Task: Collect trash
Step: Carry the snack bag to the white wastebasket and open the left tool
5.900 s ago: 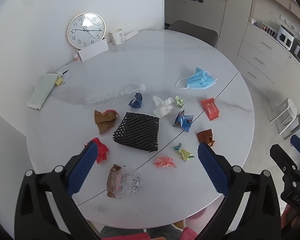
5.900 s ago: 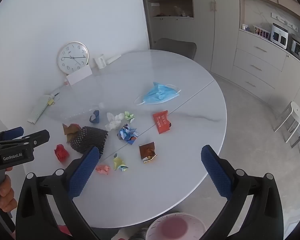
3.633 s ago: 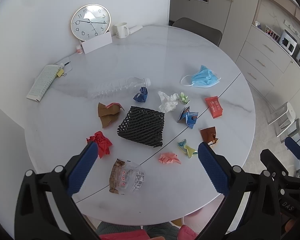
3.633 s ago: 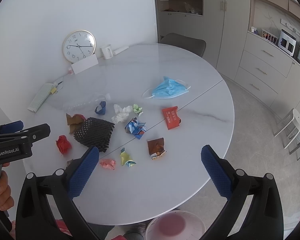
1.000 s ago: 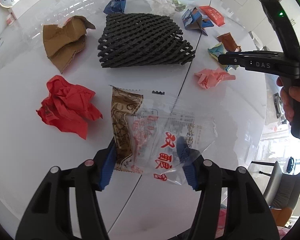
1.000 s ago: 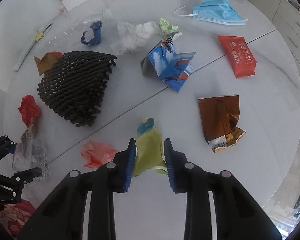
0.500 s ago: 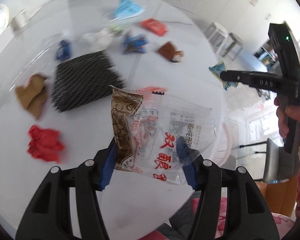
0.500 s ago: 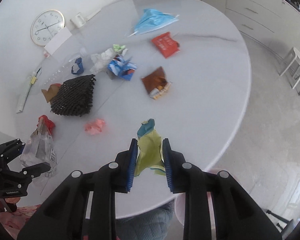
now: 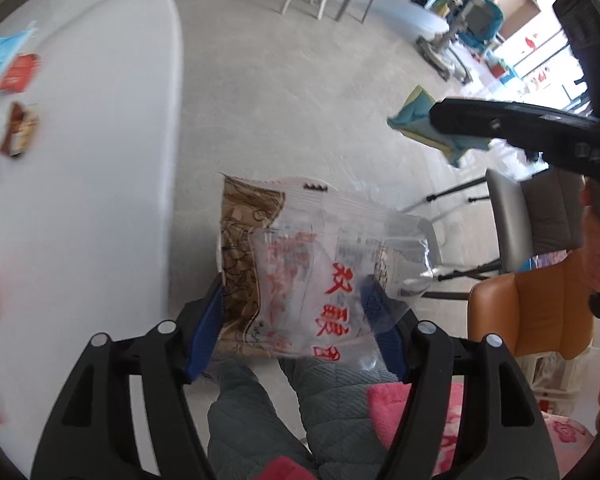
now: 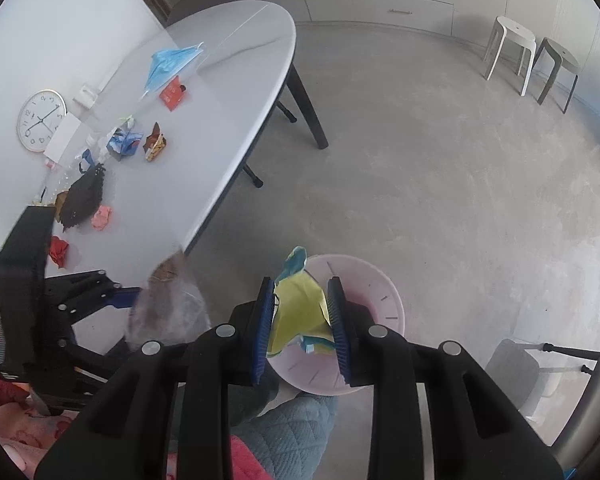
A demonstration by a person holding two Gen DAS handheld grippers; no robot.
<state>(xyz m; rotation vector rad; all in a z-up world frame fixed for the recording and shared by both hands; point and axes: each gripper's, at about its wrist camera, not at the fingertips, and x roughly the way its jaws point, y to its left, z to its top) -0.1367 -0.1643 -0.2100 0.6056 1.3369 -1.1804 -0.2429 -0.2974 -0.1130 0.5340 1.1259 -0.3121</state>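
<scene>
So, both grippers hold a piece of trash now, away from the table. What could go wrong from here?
1. The left gripper holds the clear wrapper beside the pink bin, not over it; released now, it would likely fall on the floor.
2. The yellow paper in the right gripper is light and sits above the bin's near edge; it may drift out.
3. The wrapper is slippery and held only at its lower part, so it may slip early.

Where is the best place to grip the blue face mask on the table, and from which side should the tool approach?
Grip the blue face mask across its folded body, not by the thin ear loop. It lies flat and tapers to a point near the red packet, so the wider far part gives more to pinch. Come from above, probably with the fingers straddling its short width. The table around it is bare there.
</scene>
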